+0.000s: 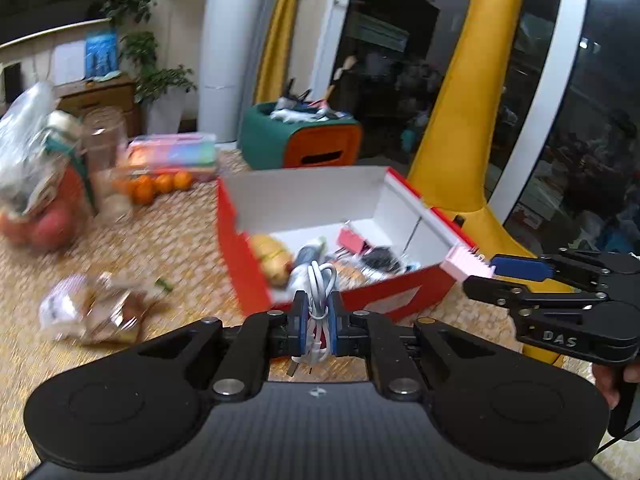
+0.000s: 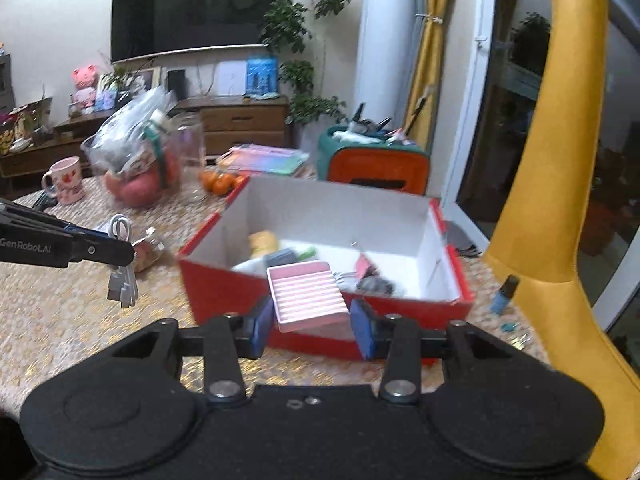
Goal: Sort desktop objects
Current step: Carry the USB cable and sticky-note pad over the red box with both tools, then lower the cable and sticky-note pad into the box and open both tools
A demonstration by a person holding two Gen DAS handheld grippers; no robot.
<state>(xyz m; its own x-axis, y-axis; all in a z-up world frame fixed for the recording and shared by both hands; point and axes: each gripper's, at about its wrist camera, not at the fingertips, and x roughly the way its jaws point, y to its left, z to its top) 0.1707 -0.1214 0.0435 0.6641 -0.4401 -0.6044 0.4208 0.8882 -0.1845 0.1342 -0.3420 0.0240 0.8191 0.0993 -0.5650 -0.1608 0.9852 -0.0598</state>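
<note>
So the sorting looks well underway. The red box [image 2: 256, 292] already has a pile of small stuff in it, all too blurry to name properly. Two more things look about to go in: the left gripper [image 1: 317, 312] is clamped tight on a coiled white cable [image 1: 319, 280], and the right gripper [image 2: 310, 322] is clenched on a pink ribbed tray [image 2: 306, 294]. Both are held up off the surface [image 2: 60, 320], just in front of the box's near wall, not yet over the opening.

Still out on the surface: a crinkly snack bag [image 1: 96, 312], some oranges [image 1: 160, 185], a mug [image 2: 64, 180] and a little blue bottle [image 2: 505, 294] right of the box. Can't tell which of those count as sortable.
</note>
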